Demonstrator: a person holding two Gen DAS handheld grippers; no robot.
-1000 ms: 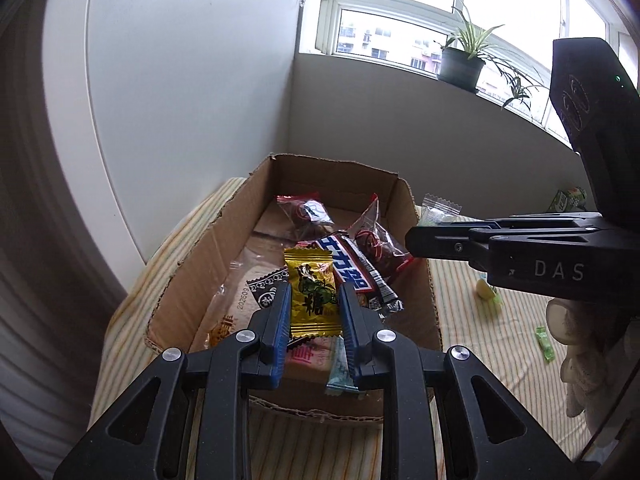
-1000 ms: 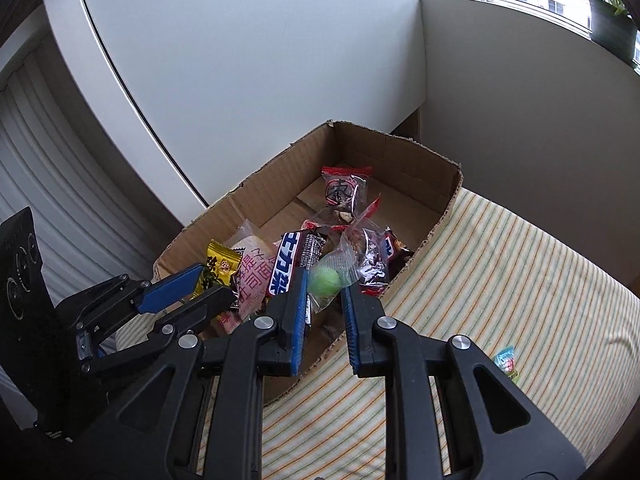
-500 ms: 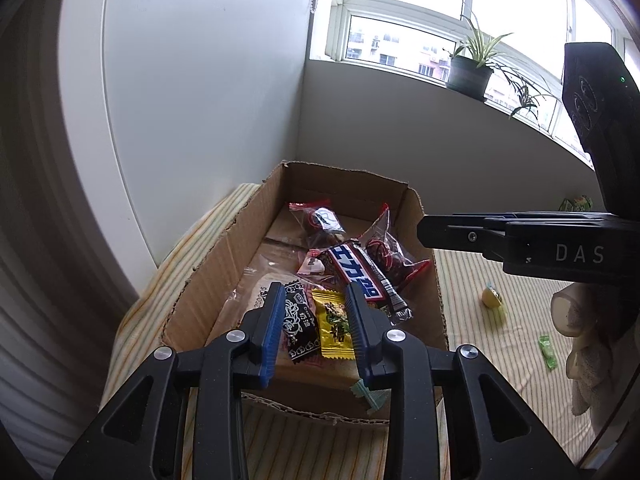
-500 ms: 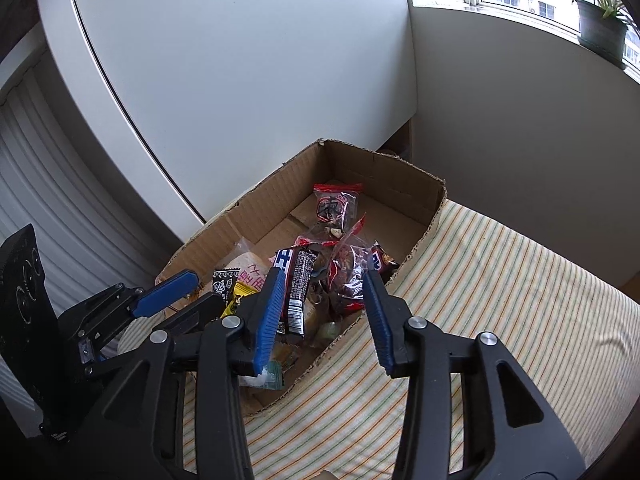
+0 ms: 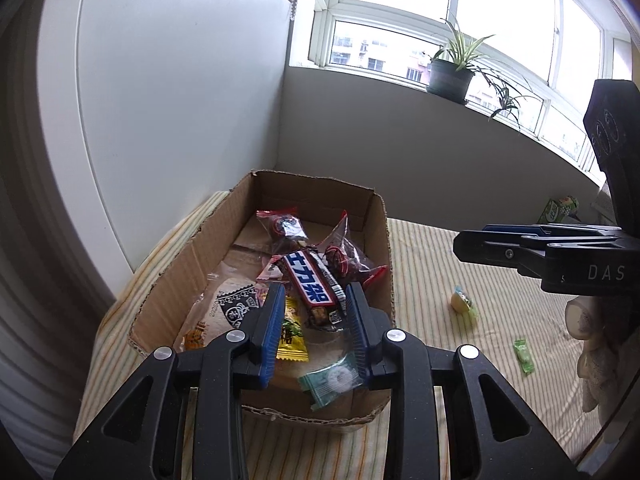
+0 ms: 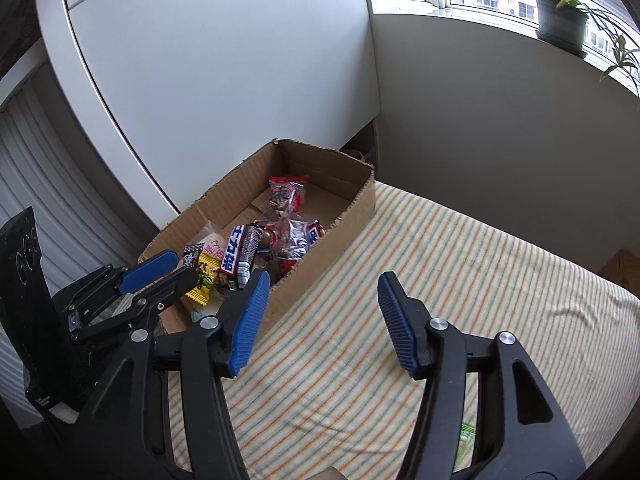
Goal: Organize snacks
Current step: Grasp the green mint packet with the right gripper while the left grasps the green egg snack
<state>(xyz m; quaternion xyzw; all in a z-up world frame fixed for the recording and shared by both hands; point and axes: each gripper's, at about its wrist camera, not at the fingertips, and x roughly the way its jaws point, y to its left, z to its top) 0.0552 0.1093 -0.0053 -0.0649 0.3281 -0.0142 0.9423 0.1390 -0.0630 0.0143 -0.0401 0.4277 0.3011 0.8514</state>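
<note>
An open cardboard box [image 5: 208, 248] on the striped cloth holds several wrapped snacks: a red-and-blue chocolate bar [image 5: 310, 282], a yellow packet [image 5: 292, 336], red packets [image 5: 284, 226] and a teal candy [image 5: 332, 382]. My left gripper [image 5: 316, 320] is open and empty above the box's near end. My right gripper [image 6: 322, 312] is open wide and empty over the cloth, right of the box [image 6: 352, 208]. A yellow-green candy [image 5: 464, 304] and a small green candy [image 5: 523, 354] lie loose on the cloth.
White cabinet panels stand behind the box. A potted plant [image 5: 450, 76] sits on the windowsill. A green carton [image 5: 554, 210] stands at the cloth's far right. A brown box corner [image 6: 624, 268] shows at the far right in the right wrist view.
Both grippers let go of their snacks: the yellow packet and the green candy dropped into the box. Both grippers opened and pulled back, the right one moving right over the cloth.
</note>
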